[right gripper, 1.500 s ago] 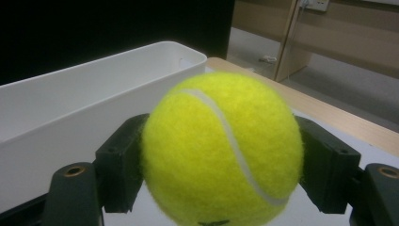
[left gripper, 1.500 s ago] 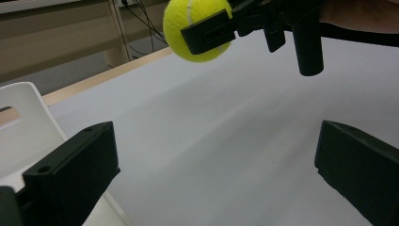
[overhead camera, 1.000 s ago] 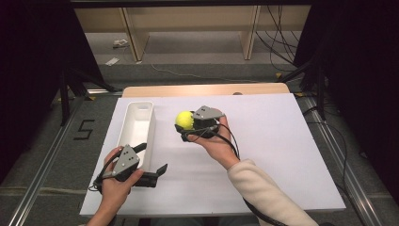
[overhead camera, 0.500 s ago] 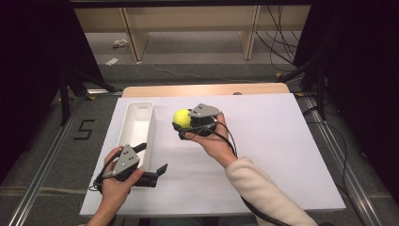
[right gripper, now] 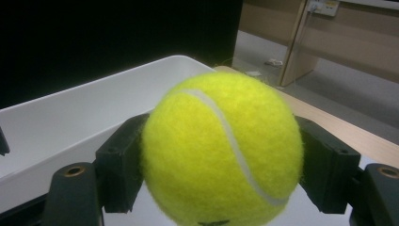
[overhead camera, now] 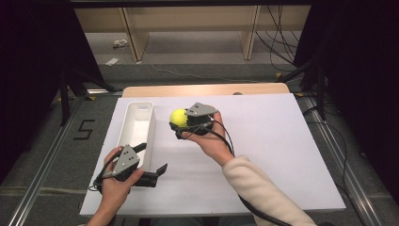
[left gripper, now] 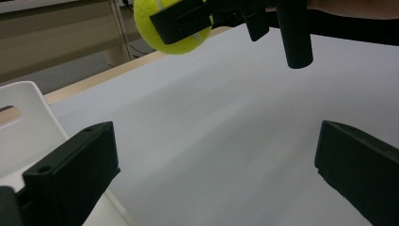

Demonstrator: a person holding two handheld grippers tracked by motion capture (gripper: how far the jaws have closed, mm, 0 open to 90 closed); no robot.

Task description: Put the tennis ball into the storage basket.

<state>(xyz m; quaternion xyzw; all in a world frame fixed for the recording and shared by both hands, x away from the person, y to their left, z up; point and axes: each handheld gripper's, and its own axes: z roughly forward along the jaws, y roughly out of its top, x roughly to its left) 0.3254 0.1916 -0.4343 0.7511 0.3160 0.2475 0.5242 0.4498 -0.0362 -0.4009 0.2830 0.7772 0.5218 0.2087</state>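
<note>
- My right gripper [overhead camera: 180, 123] is clamped on the ball [overhead camera: 178, 117], lifted just beside the bin [overhead camera: 137, 128].
- My left gripper [overhead camera: 151, 161] idles, jaws apart.
- Releasing short of the rim, I'd likely bounce the ball off and away.

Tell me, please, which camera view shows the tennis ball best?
The right gripper view: the tennis ball sits close and sharp, clamped in the right gripper. The high view shows it small; the left gripper view catches it partly cropped.

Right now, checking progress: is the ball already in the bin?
No, the right gripper holds the ball above the table, beside the bin.
</note>
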